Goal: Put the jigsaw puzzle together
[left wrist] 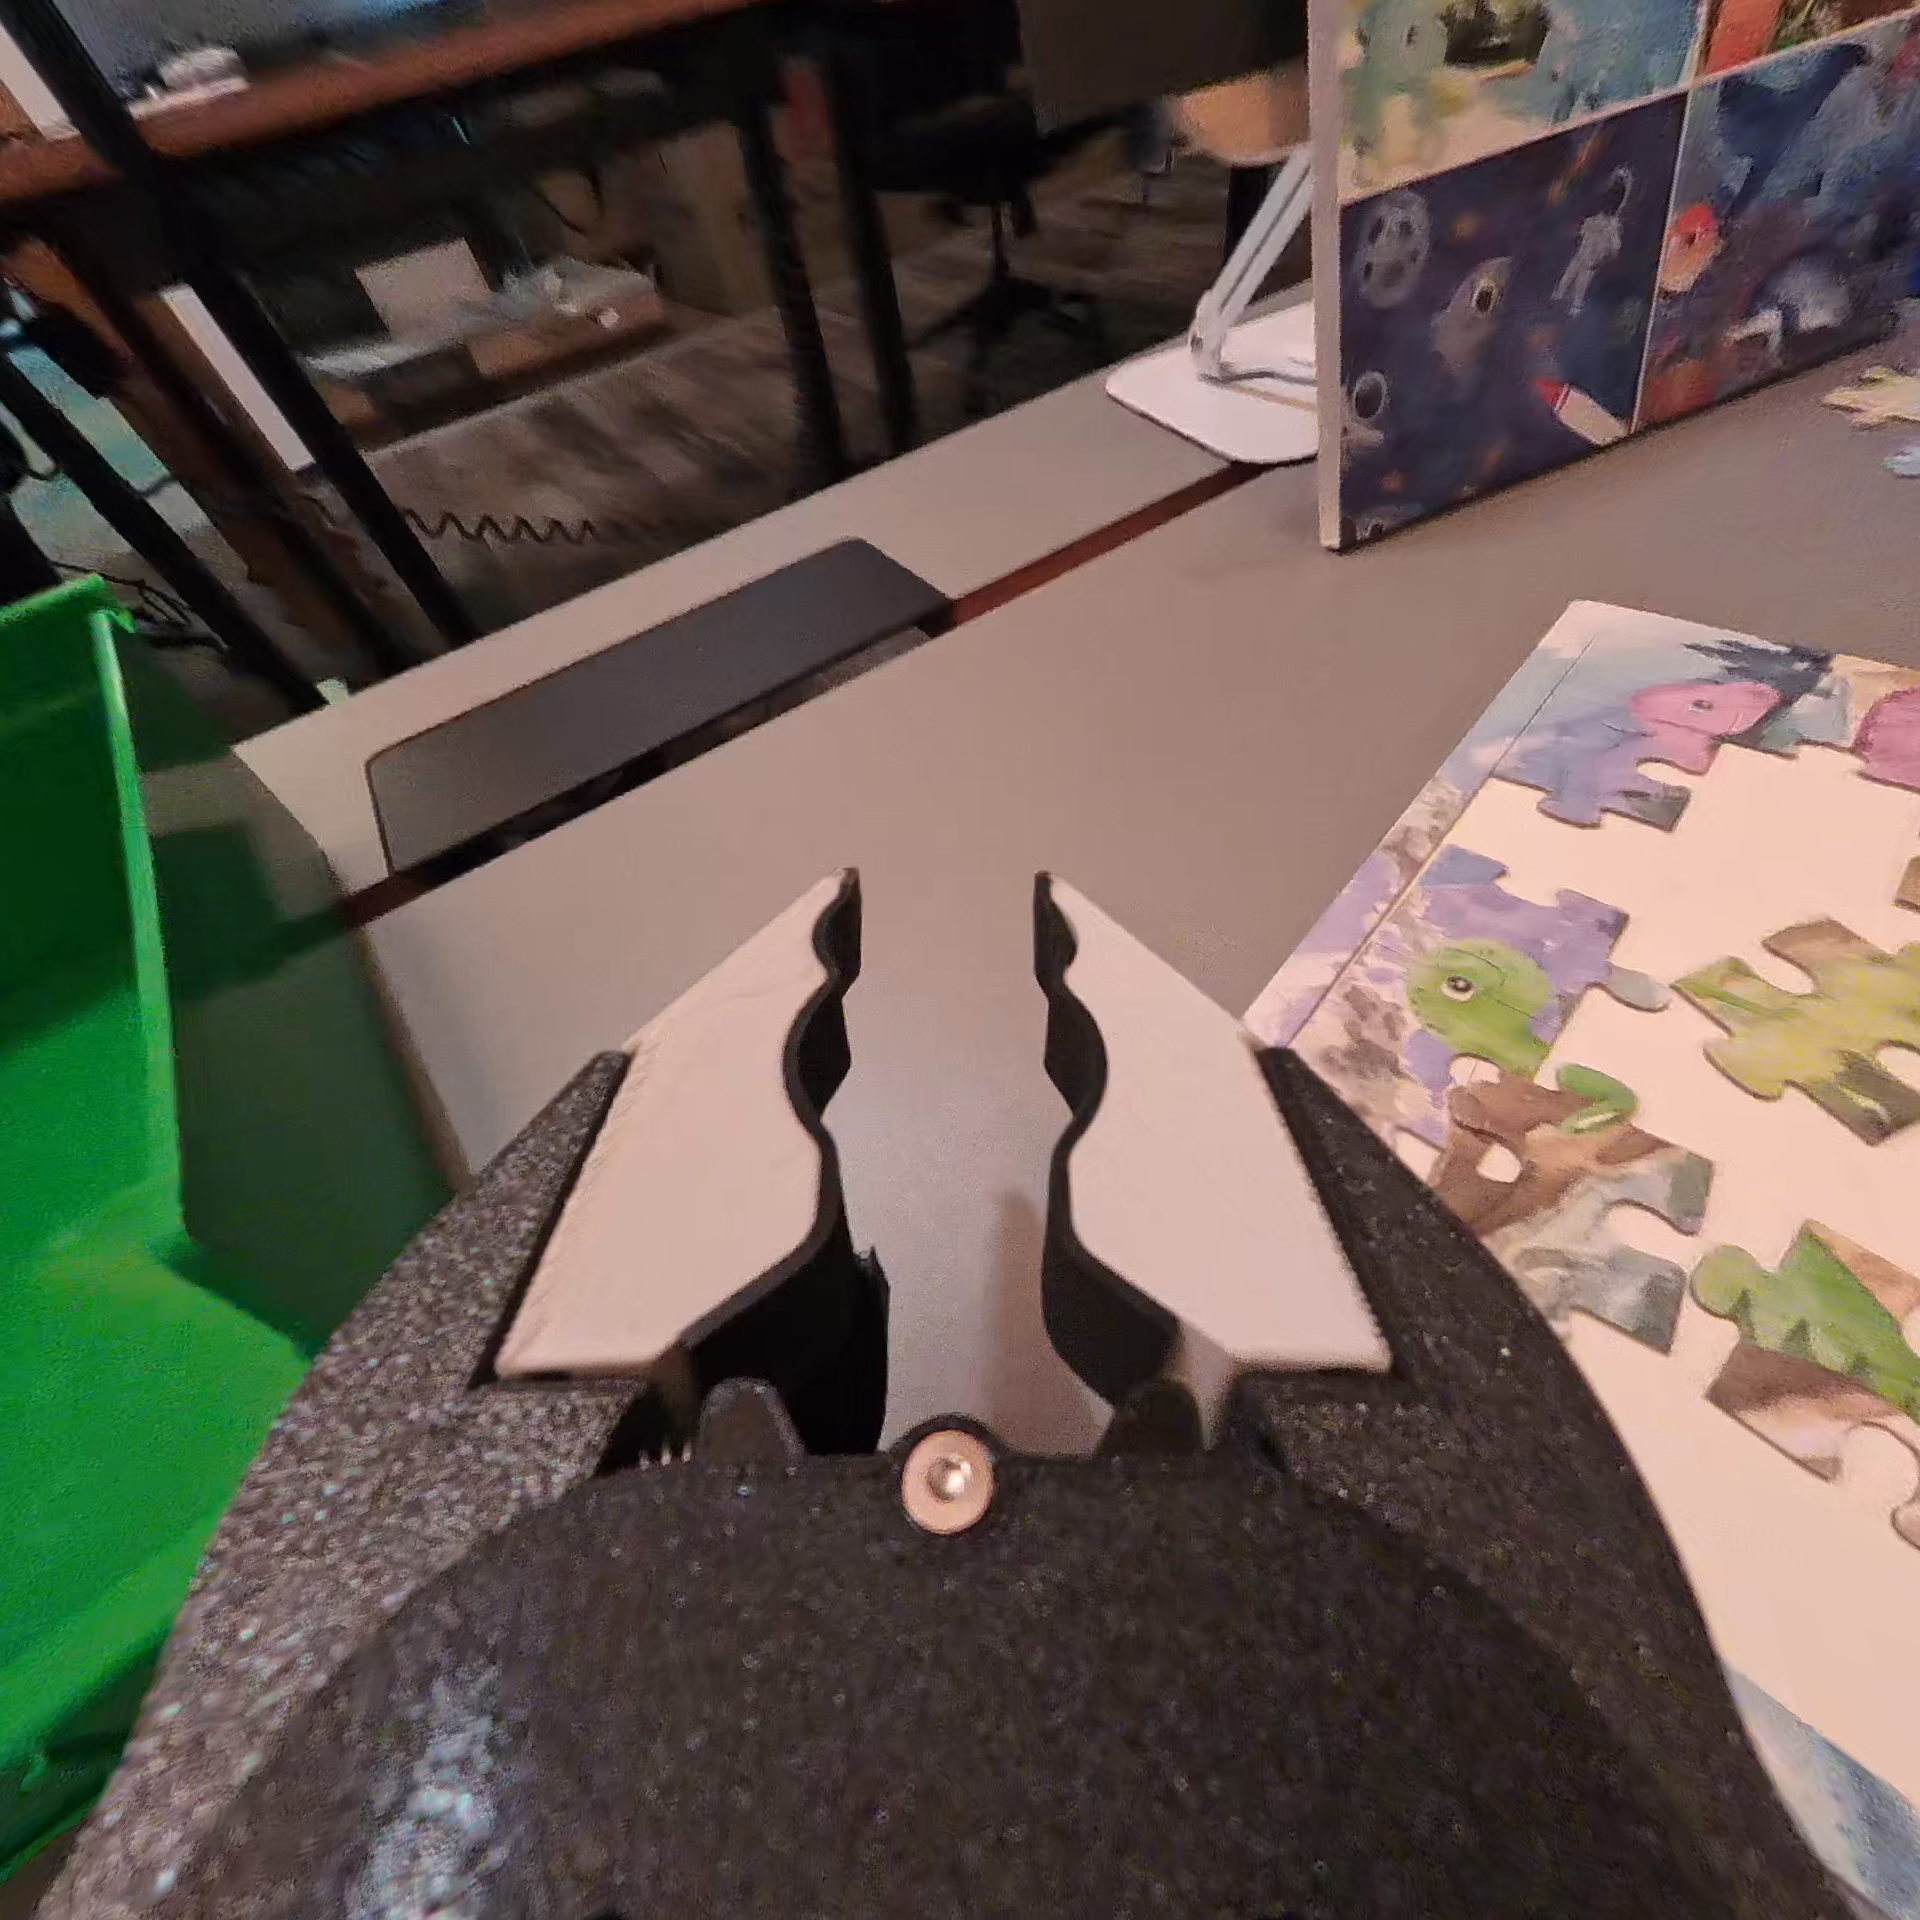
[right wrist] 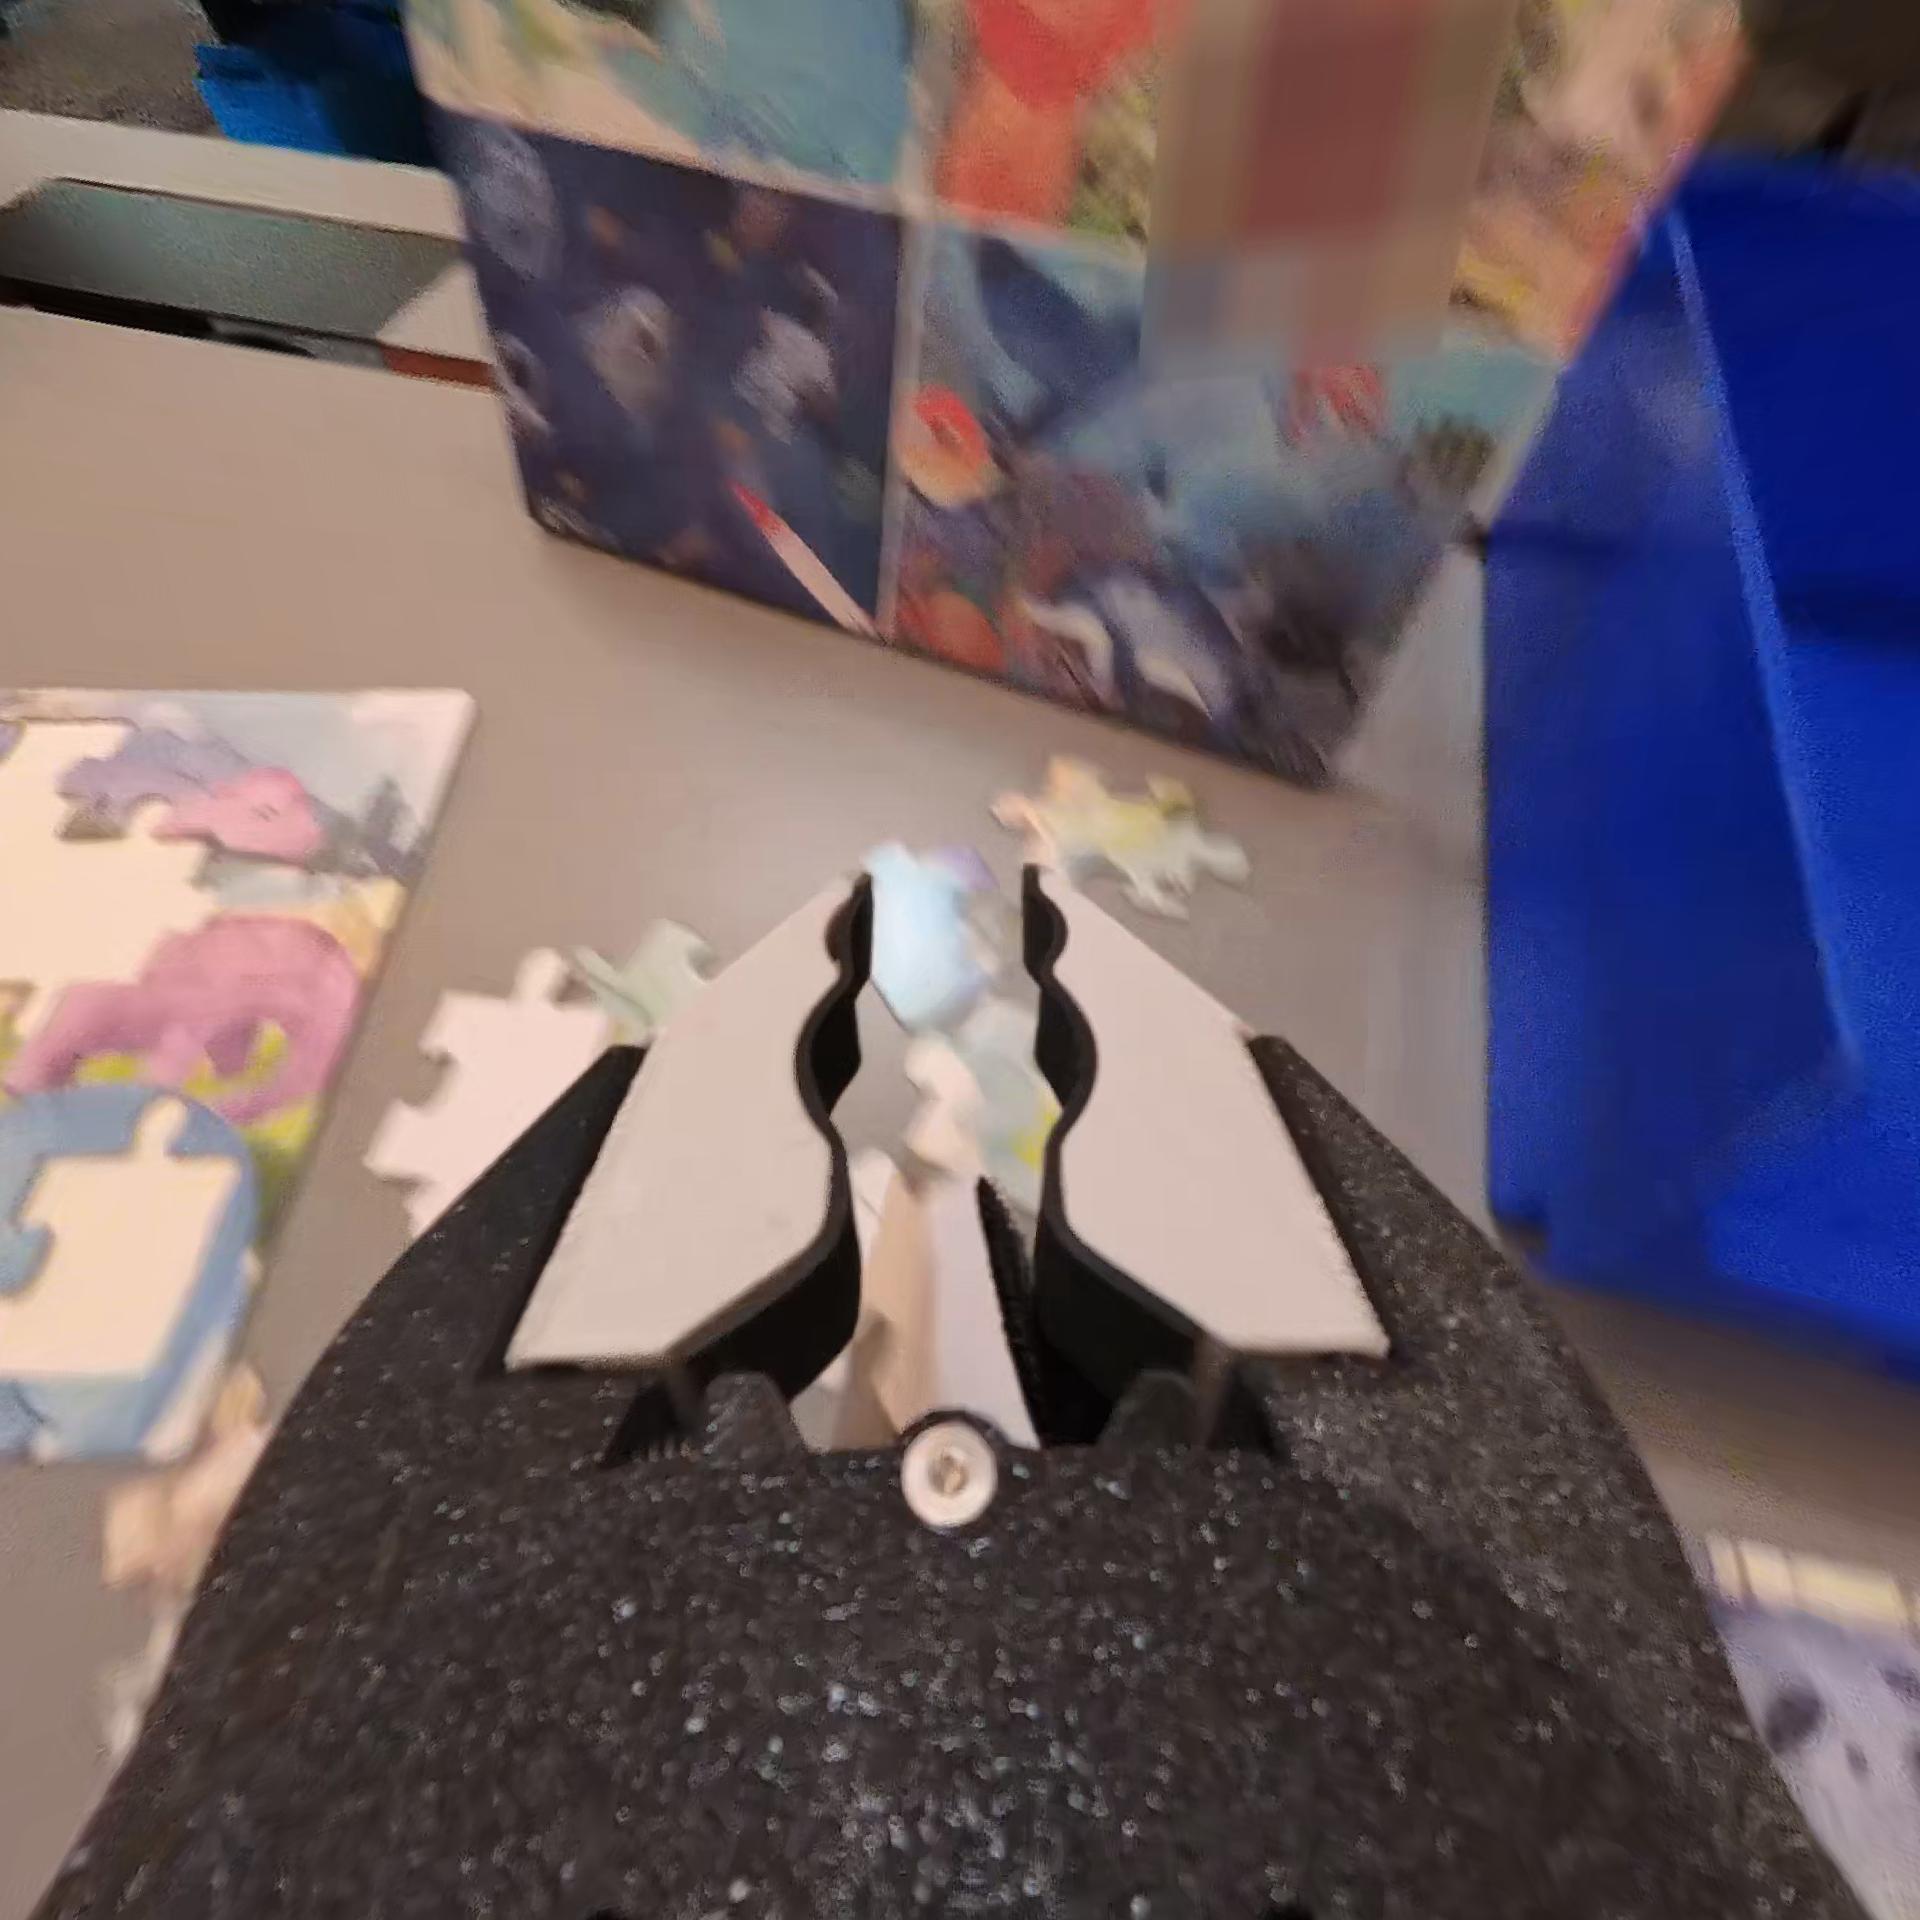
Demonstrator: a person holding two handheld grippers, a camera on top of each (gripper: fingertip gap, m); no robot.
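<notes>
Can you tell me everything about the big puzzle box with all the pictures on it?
The puzzle box stands upright on the grey table, behind the puzzle board. It looks like cardboard. Its front is split into picture panels: a dark blue space scene with planets and a small rocket, a blue underwater one with an orange fish, and a greenish one above. A blue bin sits close on one side. No tongs touch it. The right view is blurry.

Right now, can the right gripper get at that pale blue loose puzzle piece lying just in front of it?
Probably yes. The right gripper is open, and the pale blue piece shows in the gap between its fingers on the grey table, nothing covering it. The picture is blurred, so how far above it hangs is unclear.
</notes>
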